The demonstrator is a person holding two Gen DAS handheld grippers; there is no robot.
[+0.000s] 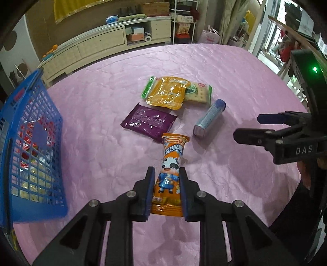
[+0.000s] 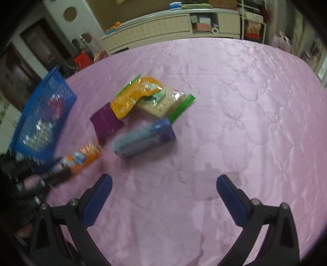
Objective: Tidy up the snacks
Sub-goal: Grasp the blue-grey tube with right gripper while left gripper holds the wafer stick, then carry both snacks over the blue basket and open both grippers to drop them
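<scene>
Snacks first: in my left wrist view, my left fingers (image 1: 166,189) pinch the orange snack tube (image 1: 171,176), long axis pointing up-frame, blue basket (image 1: 30,143) at left edge. In my right wrist view, my right fingers (image 2: 164,199) spread wide and empty; blue-grey tube (image 2: 143,139) lies crosswise, up-frame.

I'm working in what looks like a lived-in home, likely a living room. A pink quilted cloth (image 1: 224,81) covers the table, and behind it a long, low cream cabinet (image 1: 106,38) runs along the wall, its open shelves stuffed with boxes (image 1: 137,33) and a roll of tape. To the right I can see a white wire rack (image 1: 184,22) with bags and packets, a curtain (image 1: 235,18), and shopping bags (image 1: 210,35) on the floor.
</scene>
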